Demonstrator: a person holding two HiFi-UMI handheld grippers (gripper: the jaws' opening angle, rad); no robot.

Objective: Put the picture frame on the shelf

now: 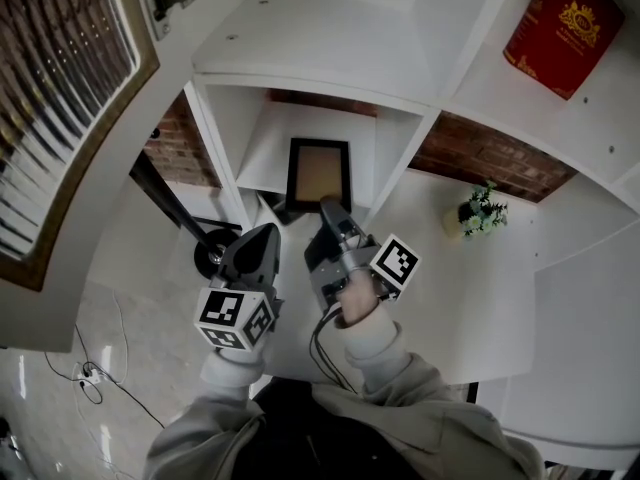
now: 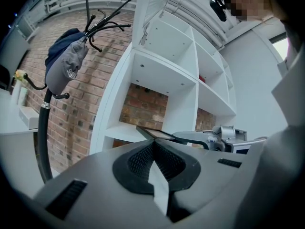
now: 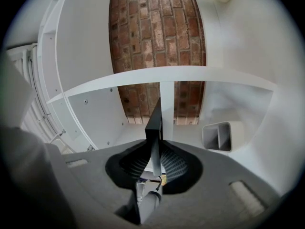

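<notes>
The picture frame (image 1: 318,173) is black with a tan middle and sits inside the middle compartment of the white shelf unit (image 1: 300,68). My right gripper (image 1: 331,210) is shut on the frame's near edge. In the right gripper view the frame (image 3: 155,120) shows edge-on, rising from between the pads, and my right gripper (image 3: 155,149) clamps it. Whether the frame rests on the shelf board I cannot tell. My left gripper (image 1: 264,238) hovers just left of the right one, shut and empty. In the left gripper view my left gripper (image 2: 152,144) has its jaws together, with the frame (image 2: 155,133) beyond them.
A red book (image 1: 563,28) leans in an upper right compartment. A small potted plant (image 1: 480,211) stands on the board to the right. A black coat stand (image 2: 45,128) with a cap (image 2: 64,66) is left of the shelf, against brick wall. A white box (image 3: 218,136) lies in the compartment.
</notes>
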